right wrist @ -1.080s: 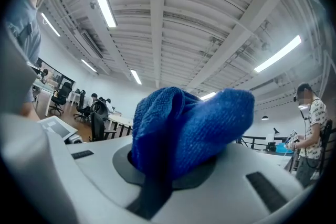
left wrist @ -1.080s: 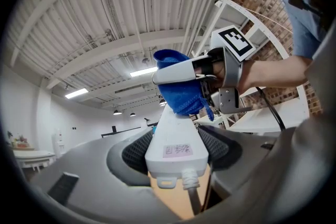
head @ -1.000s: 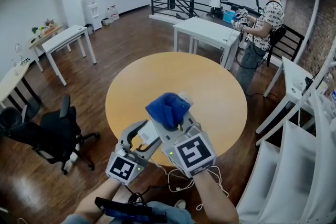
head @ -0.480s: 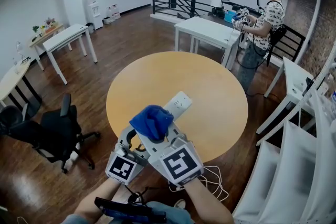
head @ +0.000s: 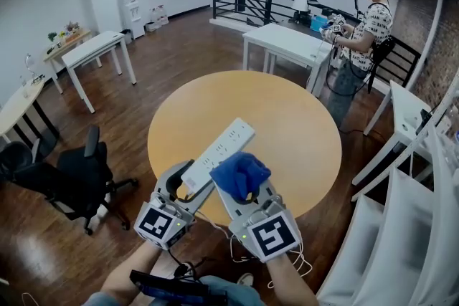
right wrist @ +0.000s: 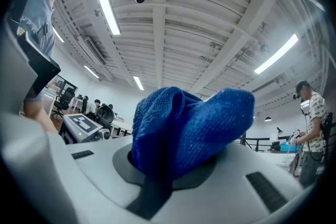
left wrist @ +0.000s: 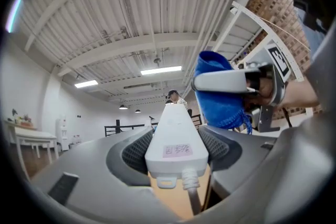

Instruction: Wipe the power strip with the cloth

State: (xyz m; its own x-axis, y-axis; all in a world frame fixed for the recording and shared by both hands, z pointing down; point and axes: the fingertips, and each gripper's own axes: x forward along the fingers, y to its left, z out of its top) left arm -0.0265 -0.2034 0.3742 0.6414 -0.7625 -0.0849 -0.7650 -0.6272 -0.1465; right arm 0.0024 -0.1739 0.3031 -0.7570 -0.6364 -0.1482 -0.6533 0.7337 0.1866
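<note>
Two grips are set: my left gripper point(head: 186, 183) is clamped on the cord end of the power strip point(head: 219, 149), with the round table point(head: 301, 118) beneath the strip. My right gripper point(head: 246, 190) is pinched on the blue cloth point(head: 240, 174), just right of the strip's held end. I'd press the bunched cloth onto the strip's socket face and draw it lengthwise to the far end, bracing the left hand so the strip can't twist.

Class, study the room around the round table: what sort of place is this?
Probably an open-plan office or lab, perhaps on a mezzanine: white desks, a black office chair, and a black railing at the far side.
</note>
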